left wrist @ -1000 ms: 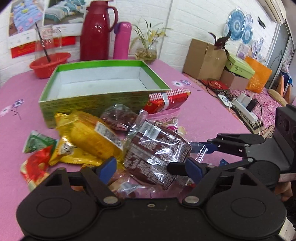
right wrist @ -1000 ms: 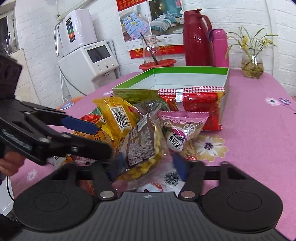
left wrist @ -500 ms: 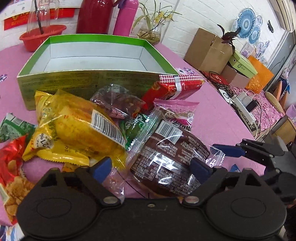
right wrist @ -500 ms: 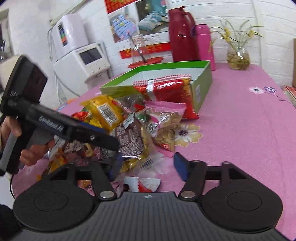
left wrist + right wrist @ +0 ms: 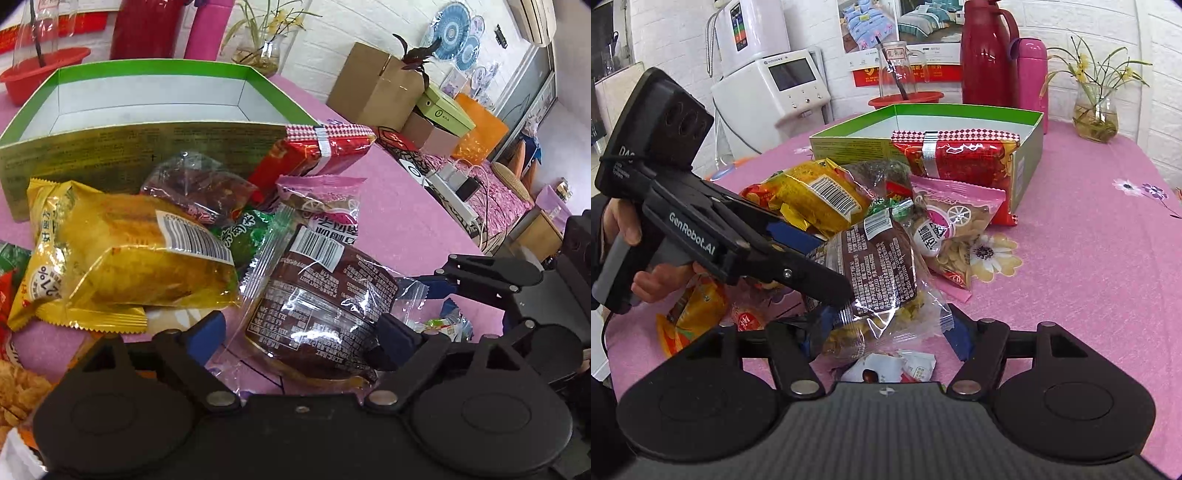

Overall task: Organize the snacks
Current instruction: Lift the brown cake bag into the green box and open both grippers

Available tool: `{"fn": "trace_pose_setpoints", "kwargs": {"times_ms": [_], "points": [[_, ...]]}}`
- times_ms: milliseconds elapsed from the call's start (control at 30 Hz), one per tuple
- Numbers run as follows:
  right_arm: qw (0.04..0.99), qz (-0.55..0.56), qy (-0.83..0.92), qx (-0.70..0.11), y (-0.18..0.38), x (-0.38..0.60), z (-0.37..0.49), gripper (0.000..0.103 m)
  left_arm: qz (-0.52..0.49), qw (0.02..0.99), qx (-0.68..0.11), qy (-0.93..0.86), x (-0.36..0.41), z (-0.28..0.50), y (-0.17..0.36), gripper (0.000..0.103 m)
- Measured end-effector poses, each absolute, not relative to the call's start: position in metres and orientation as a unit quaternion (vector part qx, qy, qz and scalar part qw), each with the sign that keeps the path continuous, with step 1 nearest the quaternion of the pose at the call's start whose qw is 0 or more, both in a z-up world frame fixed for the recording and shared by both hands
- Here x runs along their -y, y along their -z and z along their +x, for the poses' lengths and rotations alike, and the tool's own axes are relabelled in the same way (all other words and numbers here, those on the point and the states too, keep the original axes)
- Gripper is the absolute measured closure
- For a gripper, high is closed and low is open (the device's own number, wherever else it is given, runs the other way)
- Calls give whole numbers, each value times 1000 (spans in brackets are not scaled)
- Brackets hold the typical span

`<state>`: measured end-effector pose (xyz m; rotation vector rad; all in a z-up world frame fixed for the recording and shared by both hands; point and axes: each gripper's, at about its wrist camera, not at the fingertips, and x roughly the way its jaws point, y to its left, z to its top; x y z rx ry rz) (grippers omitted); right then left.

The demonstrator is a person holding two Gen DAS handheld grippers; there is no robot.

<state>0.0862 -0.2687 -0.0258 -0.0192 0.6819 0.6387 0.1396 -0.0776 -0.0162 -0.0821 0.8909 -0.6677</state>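
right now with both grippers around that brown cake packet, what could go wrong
1. The left gripper is closing on the brown clear-wrapped cake packet; it may crush it.
2. The packet lies against the yellow crinkly snack bag, which may get dragged along.
3. The open right gripper may snag the wrapper's clear tail.

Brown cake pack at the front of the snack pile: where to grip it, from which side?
Take the brown cake pack across its domed middle, coming from the near side, where the left gripper already straddles it, closing. It lies flat, top of the pile, both flanks exposed. The clear crimped end is loose film and would probably slip. The right gripper stands open alongside.
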Motion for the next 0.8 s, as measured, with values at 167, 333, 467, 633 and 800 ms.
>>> {"fn": "trace_pose_setpoints", "kwargs": {"times_ms": [167, 333, 467, 633, 800], "points": [[898, -18, -297, -325, 16, 264, 77, 22, -81, 855, -415, 302, 74, 134, 11, 92], [909, -41, -290, -296, -4, 260, 64, 27, -104, 864, -389, 303, 64, 123, -6, 99], [918, -38, -297, -262, -26, 259, 62, 28, -117, 877, -354, 303, 57, 118, -33, 101], [933, -60, -301, -189, -60, 254, 81, 28, -115, 903, -291, 296, 50, 135, -76, 101], [938, -48, -303, -159, -69, 246, 138, 27, -118, 921, -263, 262, 44, 184, -92, 101]]}}
